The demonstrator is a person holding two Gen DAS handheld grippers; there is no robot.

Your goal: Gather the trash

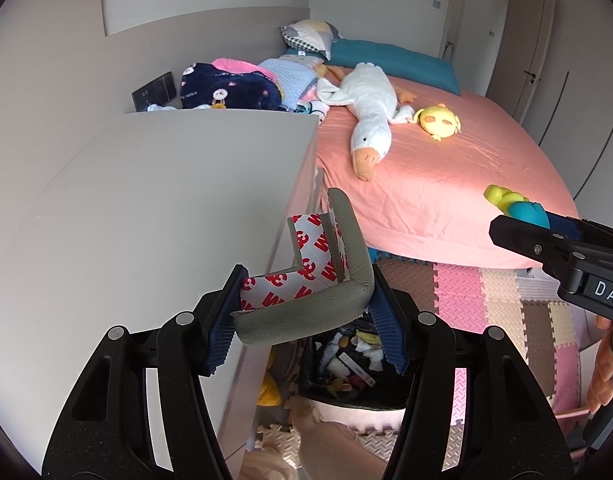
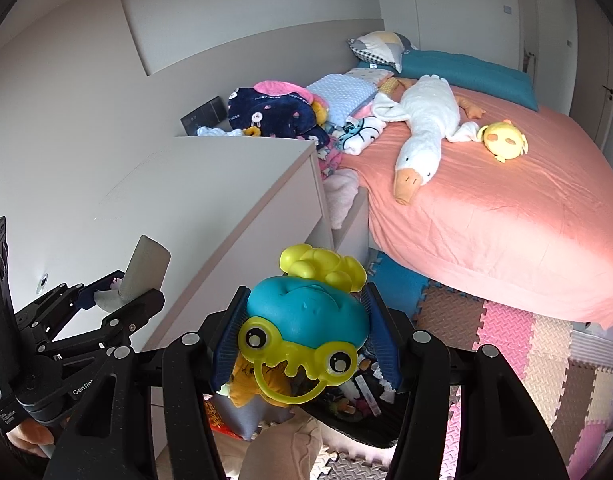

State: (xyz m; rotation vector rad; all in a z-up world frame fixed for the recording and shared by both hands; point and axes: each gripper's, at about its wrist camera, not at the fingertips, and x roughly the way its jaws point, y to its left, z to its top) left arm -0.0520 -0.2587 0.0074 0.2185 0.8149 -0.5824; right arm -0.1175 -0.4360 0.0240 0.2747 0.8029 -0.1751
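Blue ribbed pads of the left gripper (image 1: 306, 316) clamp a grey foam corner guard (image 1: 326, 280), bent and light, its red-printed backing paper facing up. Both items hang above the dark bin (image 1: 346, 372) on the floor mats. Equally closed, the right gripper (image 2: 304, 328) squeezes a teal and yellow plastic toy (image 2: 306, 316) by its rounded body, which looks stiff and slippery

L (image 1: 306, 312) + R (image 2: 304, 328) grippers clamped, loaded
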